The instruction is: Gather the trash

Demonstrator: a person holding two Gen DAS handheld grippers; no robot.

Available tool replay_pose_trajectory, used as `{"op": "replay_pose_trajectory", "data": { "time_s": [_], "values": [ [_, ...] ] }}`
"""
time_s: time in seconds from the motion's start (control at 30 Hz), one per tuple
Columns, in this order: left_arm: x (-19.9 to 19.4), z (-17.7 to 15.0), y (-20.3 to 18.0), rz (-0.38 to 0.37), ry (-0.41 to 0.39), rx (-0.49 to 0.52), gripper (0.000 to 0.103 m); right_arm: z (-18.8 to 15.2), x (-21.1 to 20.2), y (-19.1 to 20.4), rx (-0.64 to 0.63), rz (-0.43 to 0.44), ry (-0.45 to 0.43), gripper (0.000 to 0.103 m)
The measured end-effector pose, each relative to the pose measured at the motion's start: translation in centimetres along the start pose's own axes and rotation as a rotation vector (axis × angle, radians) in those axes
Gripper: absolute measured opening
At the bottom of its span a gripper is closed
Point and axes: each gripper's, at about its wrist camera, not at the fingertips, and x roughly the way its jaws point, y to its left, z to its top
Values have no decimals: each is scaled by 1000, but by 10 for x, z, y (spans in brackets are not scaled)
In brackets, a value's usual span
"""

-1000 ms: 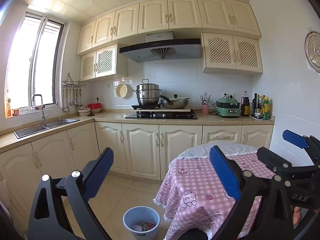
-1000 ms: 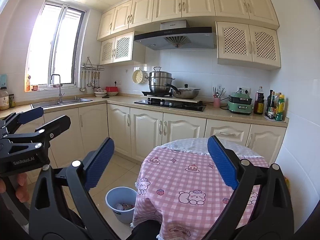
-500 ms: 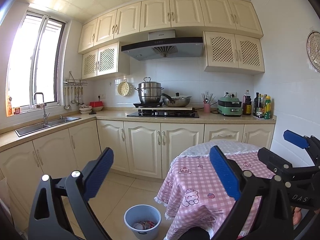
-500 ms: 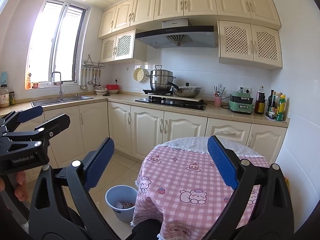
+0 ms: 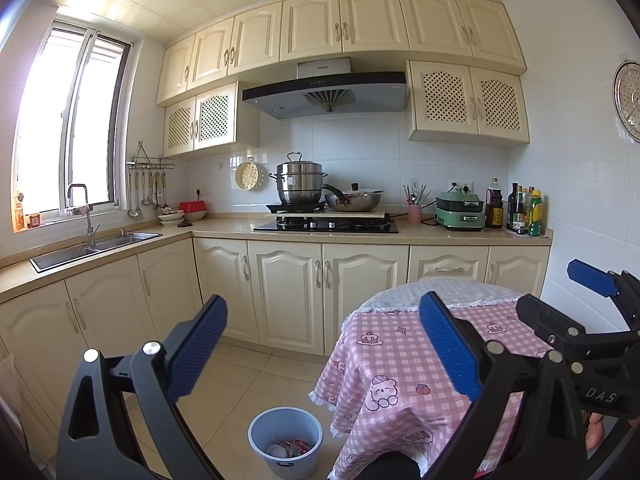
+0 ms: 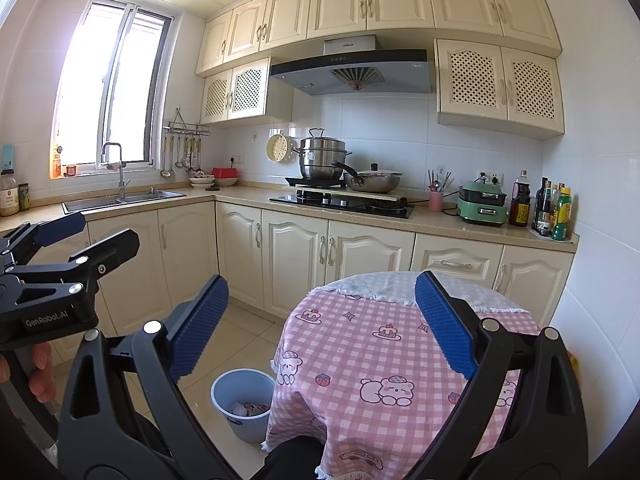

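Note:
A light blue trash bin (image 5: 285, 440) stands on the tiled floor left of the round table, with wrappers and scraps inside; it also shows in the right wrist view (image 6: 242, 404). My left gripper (image 5: 322, 350) is open and empty, held high above the floor. My right gripper (image 6: 320, 326) is open and empty over the near edge of the table. Each gripper shows at the edge of the other's view: the right one (image 5: 560, 304), the left one (image 6: 86, 230). No loose trash shows on the table.
The round table has a pink checked cloth (image 6: 384, 360) with a white mat at its far side. An L-shaped counter (image 5: 420, 234) carries a sink (image 5: 92, 246), a hob with a steel pot (image 5: 298, 178) and a wok, a green cooker and bottles. A white wall is at the right.
Both views have tilted slightly downward and drawn back a little; the kitchen sits lower in frame. Both grippers stay open and empty.

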Motion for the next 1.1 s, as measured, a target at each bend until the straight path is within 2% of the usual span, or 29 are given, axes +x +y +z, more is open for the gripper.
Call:
{"op": "replay_pose_trajectory", "data": {
  "time_s": [1.1],
  "values": [
    [5,-5,-3,0,9,3,95,-3,0,0,3,5,13,93]
  ]
}}
